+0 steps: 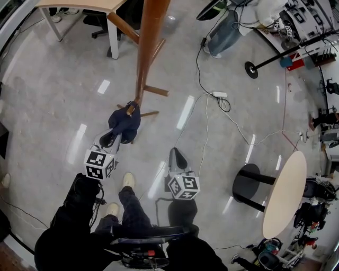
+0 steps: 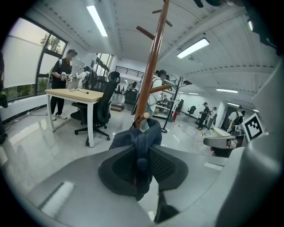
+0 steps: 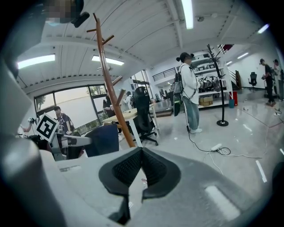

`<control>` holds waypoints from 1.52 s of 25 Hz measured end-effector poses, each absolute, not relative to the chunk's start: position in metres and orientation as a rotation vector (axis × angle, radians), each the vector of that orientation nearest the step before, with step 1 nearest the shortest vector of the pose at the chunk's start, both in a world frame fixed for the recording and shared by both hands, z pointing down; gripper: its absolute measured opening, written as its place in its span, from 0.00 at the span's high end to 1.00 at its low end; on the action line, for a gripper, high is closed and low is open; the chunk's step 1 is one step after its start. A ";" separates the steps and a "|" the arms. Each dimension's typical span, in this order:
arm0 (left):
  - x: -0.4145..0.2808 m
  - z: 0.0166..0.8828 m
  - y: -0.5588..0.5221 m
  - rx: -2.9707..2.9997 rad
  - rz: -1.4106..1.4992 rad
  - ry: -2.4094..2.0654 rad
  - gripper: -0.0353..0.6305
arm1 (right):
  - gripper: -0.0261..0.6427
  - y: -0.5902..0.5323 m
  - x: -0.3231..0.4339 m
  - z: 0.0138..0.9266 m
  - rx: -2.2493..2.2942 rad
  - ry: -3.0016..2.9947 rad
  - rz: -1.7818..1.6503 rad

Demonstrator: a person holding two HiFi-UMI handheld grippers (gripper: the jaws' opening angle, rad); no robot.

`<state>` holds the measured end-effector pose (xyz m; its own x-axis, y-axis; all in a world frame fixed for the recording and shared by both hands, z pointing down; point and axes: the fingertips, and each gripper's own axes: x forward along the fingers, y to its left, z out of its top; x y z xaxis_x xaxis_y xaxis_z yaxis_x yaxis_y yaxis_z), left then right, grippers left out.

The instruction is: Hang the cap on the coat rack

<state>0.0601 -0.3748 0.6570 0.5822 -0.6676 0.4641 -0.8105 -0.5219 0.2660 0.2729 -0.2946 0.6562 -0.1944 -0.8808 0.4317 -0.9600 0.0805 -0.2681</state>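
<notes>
Head view, looking steeply down: the left gripper [image 1: 112, 138] pinches the dark navy cap [image 1: 125, 123], its jaws closed on the fabric. The cap's far side meets the tip of a low peg [image 1: 131, 108] on the wooden coat rack [image 1: 148, 47]; whether it is hooked on cannot be told. Just to the right, the right gripper [image 1: 177, 159] hangs with its jaws pressed together and nothing between them. Beneath both lies a glossy pale grey floor [image 1: 53, 95] streaked with reflections of ceiling lights. A white cable runs across it to a power strip [image 1: 219, 95]. A round light-wood table [image 1: 286, 193] stands at right, and a light-wood desk [image 1: 85, 5] with white legs stands beyond the rack's base. In the left gripper view, a black office chair [image 2: 104, 106] sits at that desk, and people stand farther off in the open, strip-lit workspace.
</notes>
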 end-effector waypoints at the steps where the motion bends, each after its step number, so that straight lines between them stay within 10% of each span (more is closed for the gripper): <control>1: 0.061 0.659 -0.375 2.361 0.430 -1.182 0.85 | 0.96 -0.295 0.273 0.657 1.883 -2.187 0.754; 38: 0.085 0.705 -0.398 2.322 0.480 -1.149 0.85 | 0.96 -0.305 0.293 0.691 1.889 -2.145 0.832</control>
